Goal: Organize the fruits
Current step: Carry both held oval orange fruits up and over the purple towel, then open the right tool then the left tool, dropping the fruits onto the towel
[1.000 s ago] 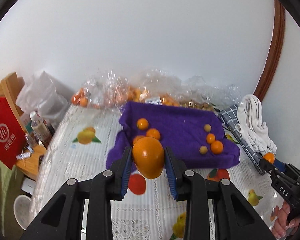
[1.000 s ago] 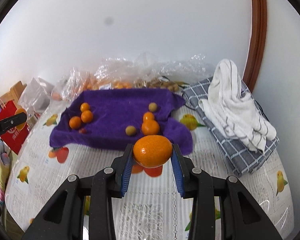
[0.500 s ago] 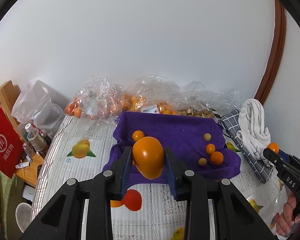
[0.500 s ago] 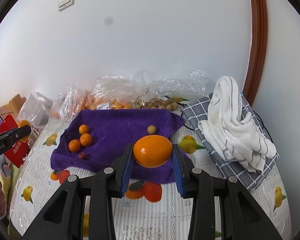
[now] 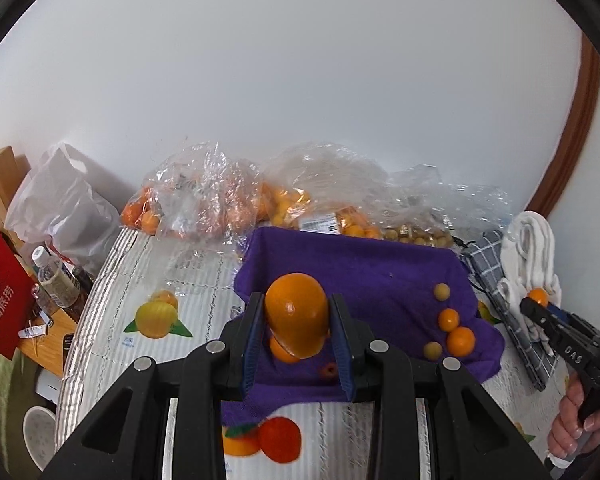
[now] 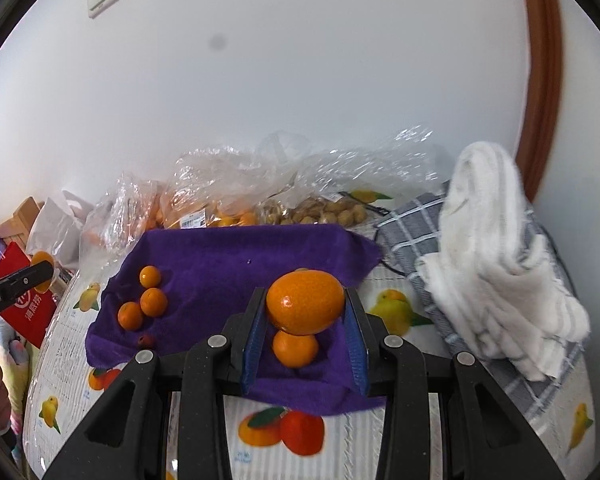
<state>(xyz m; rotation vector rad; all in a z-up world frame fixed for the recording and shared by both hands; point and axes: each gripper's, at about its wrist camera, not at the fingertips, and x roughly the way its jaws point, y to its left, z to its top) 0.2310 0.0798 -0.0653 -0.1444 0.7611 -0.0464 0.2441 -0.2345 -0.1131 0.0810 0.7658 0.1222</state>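
While gripped between blue-padded jaws, held an orange [image 5: 298,314] in the left gripper [image 5: 298,344] above the near left part of the purple cloth [image 5: 380,272] — jaws clamped on the fruit from both sides. Likewise carried a second orange [image 6: 305,302] in the right gripper [image 6: 305,344], jaws pressed tight on it, over the cloth's near right part. Lay spread on the bench [image 6: 380,448] with its fruit-print cover. Rested on the cloth's left side as a cluster of three small oranges [image 6: 148,300], with a tiny reddish fruit [image 6: 145,340] just beside them. Sat directly below the right gripper's load — another small orange [image 6: 295,348] on the cloth. Seen from the left camera: two small oranges and two pale yellowish fruits [image 5: 442,292] grouped at the cloth's right side. Piled behind the cloth against the wall: clear plastic bags [image 5: 204,196] of fruit. Draped at the bench's right end over a grey checked cloth [image 6: 412,224]: a white towel [image 6: 496,248].
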